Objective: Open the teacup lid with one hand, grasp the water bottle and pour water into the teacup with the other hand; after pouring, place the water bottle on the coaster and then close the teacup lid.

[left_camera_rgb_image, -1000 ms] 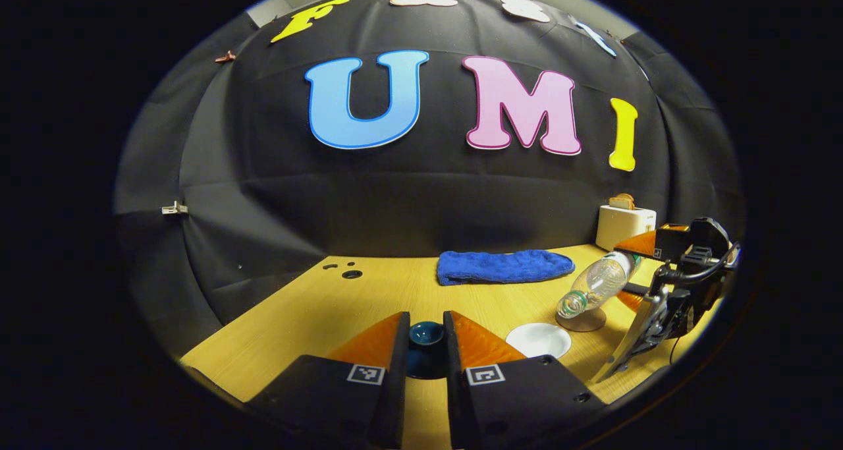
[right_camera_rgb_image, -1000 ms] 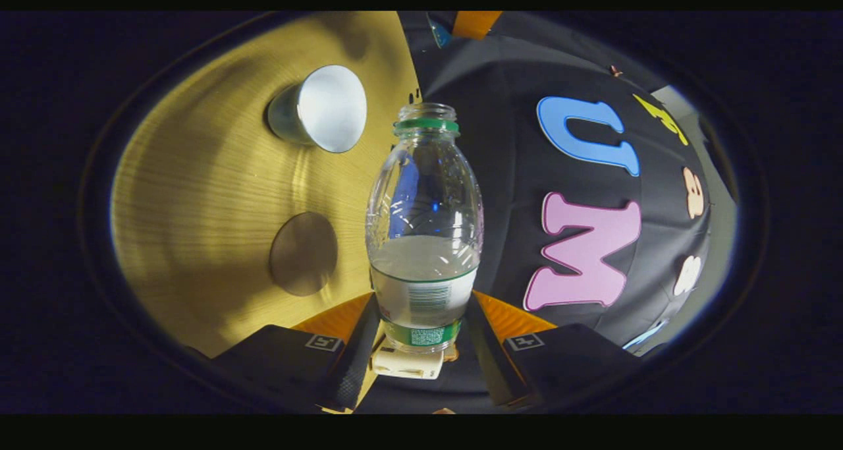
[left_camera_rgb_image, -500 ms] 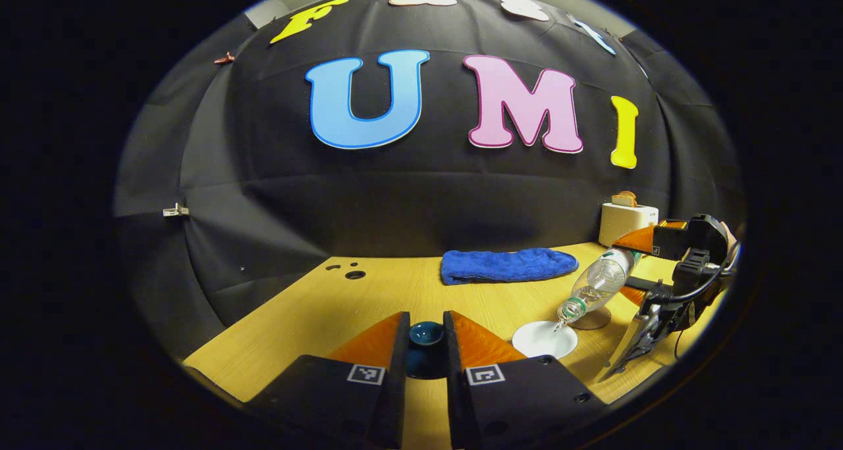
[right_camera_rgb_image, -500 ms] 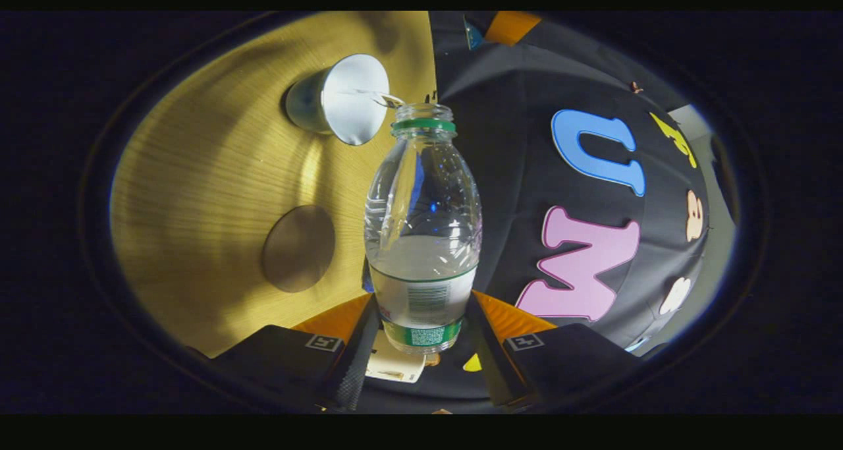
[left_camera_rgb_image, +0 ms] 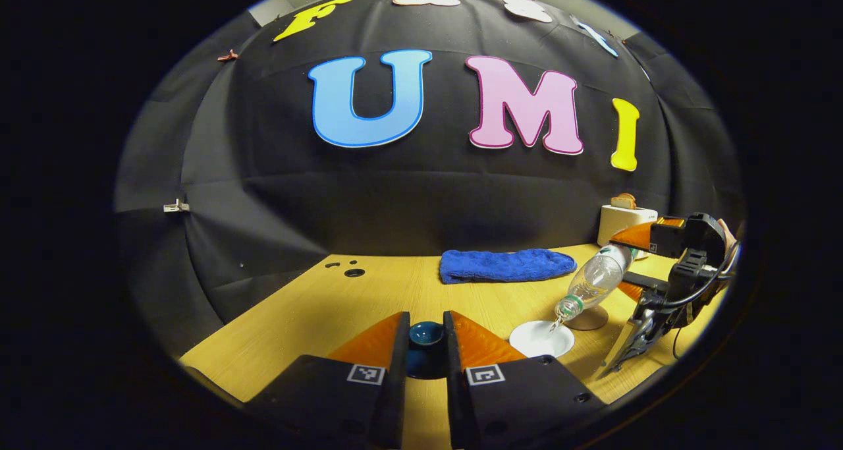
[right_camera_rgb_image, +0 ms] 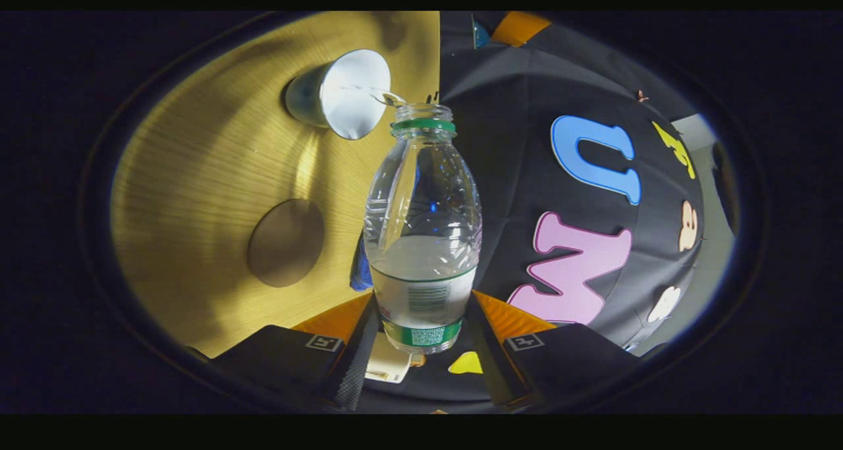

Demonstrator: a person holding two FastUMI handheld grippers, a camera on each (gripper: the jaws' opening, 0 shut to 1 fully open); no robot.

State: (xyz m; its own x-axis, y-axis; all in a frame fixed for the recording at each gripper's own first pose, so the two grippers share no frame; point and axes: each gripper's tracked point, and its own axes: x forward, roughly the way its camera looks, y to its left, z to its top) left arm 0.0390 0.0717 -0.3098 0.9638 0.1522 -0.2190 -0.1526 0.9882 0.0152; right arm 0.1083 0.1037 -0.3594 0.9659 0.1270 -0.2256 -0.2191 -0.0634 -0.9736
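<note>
The water bottle [right_camera_rgb_image: 423, 239] is tipped over, with its open neck above the rim of the white teacup [left_camera_rgb_image: 540, 338], and a thin stream of water runs from the neck into the cup. In the right gripper view the teacup [right_camera_rgb_image: 342, 94] has a white inside, and the bottle is about half full and has no cap. The right tool [right_camera_rgb_image: 421, 344] is closed on the lower, labelled part of the bottle, one finger pressing on each side. In the left gripper view this same tool [left_camera_rgb_image: 635, 259] is at the far right and holds the bottle [left_camera_rgb_image: 593, 282] slanted down toward the cup.

The round brown coaster [right_camera_rgb_image: 286, 242] lies flat on the desk [right_camera_rgb_image: 197, 173] near the teacup, with nothing on it. In the left gripper view the coaster [left_camera_rgb_image: 589, 319] is just behind the cup.

The left tool [left_camera_rgb_image: 426, 344] is well apart from the cup, to its left. Its two fingers stand close together with the dark blue lid [left_camera_rgb_image: 426, 335] between them; the lid seems gripped by both fingers.

Farther back on the desk [left_camera_rgb_image: 369, 298] lies a blue towel [left_camera_rgb_image: 504, 265], and behind the right tool stands a white toaster [left_camera_rgb_image: 622, 219] with bread in it.
</note>
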